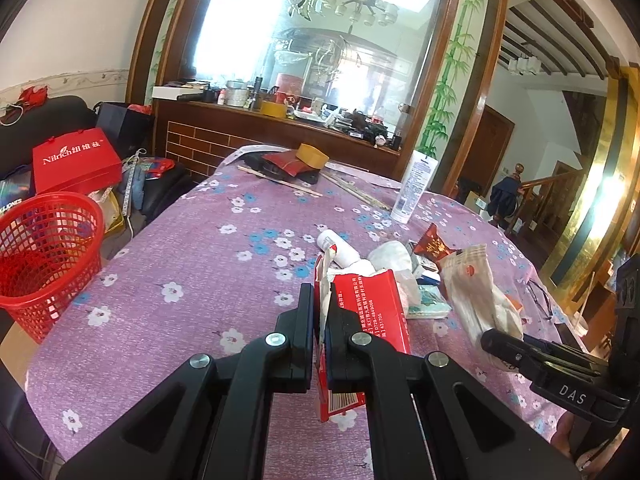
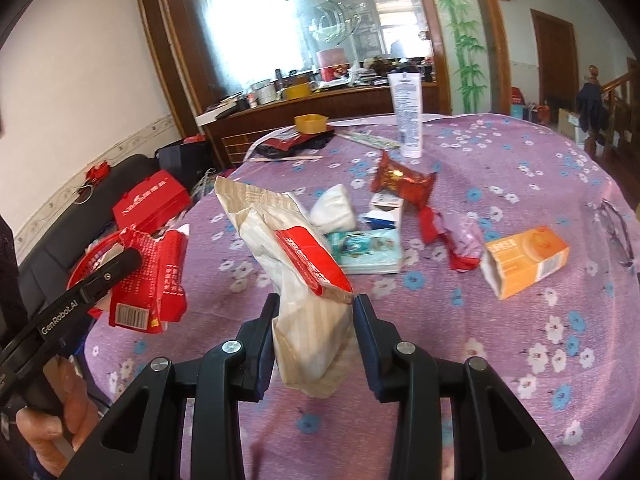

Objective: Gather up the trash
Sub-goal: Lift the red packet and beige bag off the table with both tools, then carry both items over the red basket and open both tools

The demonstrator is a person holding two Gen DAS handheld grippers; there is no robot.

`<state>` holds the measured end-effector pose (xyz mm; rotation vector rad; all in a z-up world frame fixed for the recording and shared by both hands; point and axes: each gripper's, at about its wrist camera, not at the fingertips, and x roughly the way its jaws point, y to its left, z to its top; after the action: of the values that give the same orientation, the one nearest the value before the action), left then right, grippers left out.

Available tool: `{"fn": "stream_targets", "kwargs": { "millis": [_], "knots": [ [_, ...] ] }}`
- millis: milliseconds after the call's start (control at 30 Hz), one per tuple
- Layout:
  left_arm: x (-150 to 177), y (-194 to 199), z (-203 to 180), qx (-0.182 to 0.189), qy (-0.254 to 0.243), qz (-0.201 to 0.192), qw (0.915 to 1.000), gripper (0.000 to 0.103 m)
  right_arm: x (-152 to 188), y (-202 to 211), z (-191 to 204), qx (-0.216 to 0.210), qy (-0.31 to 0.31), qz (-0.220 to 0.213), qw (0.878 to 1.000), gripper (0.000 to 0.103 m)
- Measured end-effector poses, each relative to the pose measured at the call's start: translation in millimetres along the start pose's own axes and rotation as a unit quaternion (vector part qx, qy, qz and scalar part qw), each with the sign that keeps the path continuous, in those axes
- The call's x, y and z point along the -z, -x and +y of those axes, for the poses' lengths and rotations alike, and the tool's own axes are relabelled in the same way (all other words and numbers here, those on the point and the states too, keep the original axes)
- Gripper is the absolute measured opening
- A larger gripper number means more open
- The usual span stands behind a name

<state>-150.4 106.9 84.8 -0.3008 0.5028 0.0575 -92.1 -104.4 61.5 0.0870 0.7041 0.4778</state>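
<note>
Left gripper (image 1: 320,320) jaws pinched on a torn red carton (image 1: 372,304), held above the tabletop's (image 1: 192,264) left part. Right gripper (image 2: 314,320) jaws clamp a beige wrapper (image 2: 308,320). Red basket (image 1: 44,256) sits off the left edge. Orange box (image 2: 524,260) lies near the right edge.

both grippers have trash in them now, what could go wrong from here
1. The left gripper pinches only one torn edge of the red carton; the flap may rip or slip out on the way to the red basket.
2. The right gripper holds a soft beige wrapper with its jaws fairly wide; the wrapper might sag out.
3. The basket sits beside the table, not on it, so a dropped piece would likely land on the floor.
</note>
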Motion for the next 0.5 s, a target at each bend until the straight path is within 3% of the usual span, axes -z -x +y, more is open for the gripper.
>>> {"fn": "stream_targets", "kwargs": {
  "millis": [267,500],
  "knots": [
    [-18.2,16.9,32.2,-0.027,0.025,-0.021,0.9991,0.004,-20.3,-11.5,32.8,-0.056,0.019,0.019,0.998,0.040],
    [-38.4,43.0,84.5,-0.065,0.071,-0.056,0.9938,0.004,-42.3,-29.9,74.7,-0.101,0.041,0.035,0.993,0.040]
  ]
}}
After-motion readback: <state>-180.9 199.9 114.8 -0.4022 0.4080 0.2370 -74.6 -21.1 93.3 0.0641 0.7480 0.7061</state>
